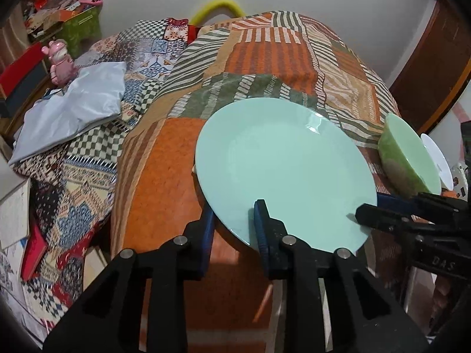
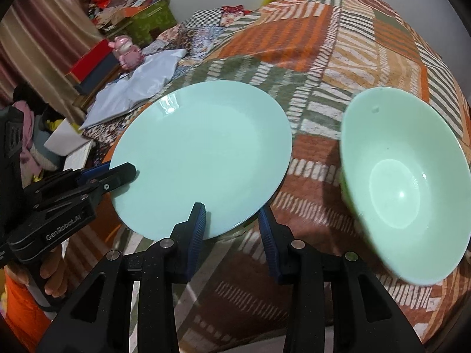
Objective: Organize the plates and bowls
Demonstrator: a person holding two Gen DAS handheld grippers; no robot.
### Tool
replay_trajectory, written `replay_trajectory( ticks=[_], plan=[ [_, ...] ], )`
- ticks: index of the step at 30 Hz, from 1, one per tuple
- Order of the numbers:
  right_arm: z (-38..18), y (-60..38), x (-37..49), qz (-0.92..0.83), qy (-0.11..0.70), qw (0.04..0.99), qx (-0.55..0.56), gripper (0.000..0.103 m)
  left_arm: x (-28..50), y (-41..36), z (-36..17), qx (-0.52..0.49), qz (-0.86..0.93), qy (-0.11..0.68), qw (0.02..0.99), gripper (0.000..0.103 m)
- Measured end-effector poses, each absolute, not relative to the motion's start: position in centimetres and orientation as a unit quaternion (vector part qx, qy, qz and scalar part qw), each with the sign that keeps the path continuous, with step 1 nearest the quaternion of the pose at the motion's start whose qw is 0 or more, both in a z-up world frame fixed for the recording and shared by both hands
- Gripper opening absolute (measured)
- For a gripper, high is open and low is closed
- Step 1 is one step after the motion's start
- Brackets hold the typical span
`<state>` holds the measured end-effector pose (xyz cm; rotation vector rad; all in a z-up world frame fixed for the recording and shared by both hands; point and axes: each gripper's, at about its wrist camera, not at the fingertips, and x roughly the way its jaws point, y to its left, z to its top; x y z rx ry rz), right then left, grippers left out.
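A pale mint plate [image 1: 282,164] is seen lying on a patchwork cloth [image 1: 265,58] of orange, green and striped panels that covers the worktop. Nothing lies on the plate. The near rim is straddled by both grippers. The jaws of the left gripper [image 1: 235,223] are seen set apart, one blue pad over the plate's upper face and the other below the rim at the plate's left; whether the pads press the plate cannot be told. The right gripper [image 2: 232,226] is likewise held with jaws apart, one pad over the plate's near edge and the other just off the rim above the cloth.

A green bowl [image 2: 406,182] is set just to the right of the plate, apart from it, and its hollow is seen to hold nothing. In the left wrist view a white dish [image 1: 437,158] is partly seen behind the bowl.

Off the worktop's left side, a grey plastic bag [image 1: 73,108], a pink toy figure [image 1: 59,58] and a green box [image 1: 82,26] piled with papers are seen.
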<state>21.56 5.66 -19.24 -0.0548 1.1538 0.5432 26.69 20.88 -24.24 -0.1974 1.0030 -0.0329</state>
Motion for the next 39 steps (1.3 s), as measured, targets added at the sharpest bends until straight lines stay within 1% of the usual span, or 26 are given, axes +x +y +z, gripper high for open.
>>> replay_trajectory(
  ticks=[2, 8, 11, 15, 19, 24, 35, 37, 39],
  plan=[
    [-19.1, 5.9, 21.0, 0.263, 0.538, 0.800, -0.035, 0.033, 25.4, 21.1, -23.9, -0.099, -0.015, 0.479, 0.872, 0.027],
    [-18.4, 7.2, 18.7, 0.314, 0.531, 0.784, -0.064, 0.025, 21.2, 21.2, -23.2, -0.116, -0.022, 0.482, 0.868, 0.027],
    [-18.1, 7.5, 18.2, 0.311, 0.524, 0.790, -0.074, 0.025, 19.6, 20.5, -23.0, -0.123, -0.023, 0.484, 0.866, 0.028],
    [-17.9, 6.4, 18.7, 0.296, 0.523, 0.798, -0.050, 0.025, 18.8, 21.4, -23.3, -0.143, -0.009, 0.492, 0.859, 0.028],
    [-18.0, 5.8, 19.8, 0.277, 0.526, 0.803, -0.051, 0.025, 18.4, 22.6, -22.8, -0.129, 0.021, 0.483, 0.866, 0.028],
    [-19.0, 6.2, 20.8, 0.273, 0.537, 0.796, -0.058, 0.025, 19.2, 24.2, -22.4, -0.130, 0.030, 0.475, 0.870, 0.028],
    [-20.5, 7.1, 21.9, 0.285, 0.554, 0.781, -0.047, 0.026, 23.1, 24.7, -25.0, -0.136, 0.010, 0.498, 0.857, 0.028],
    [-20.6, 7.3, 21.9, 0.287, 0.554, 0.780, -0.043, 0.029, 23.3, 24.7, -25.2, -0.139, 0.008, 0.496, 0.857, 0.028],
    [-20.6, 7.3, 21.9, 0.284, 0.551, 0.784, -0.042, 0.029, 23.5, 24.6, -25.4, -0.141, 0.008, 0.495, 0.858, 0.028]
  ],
)
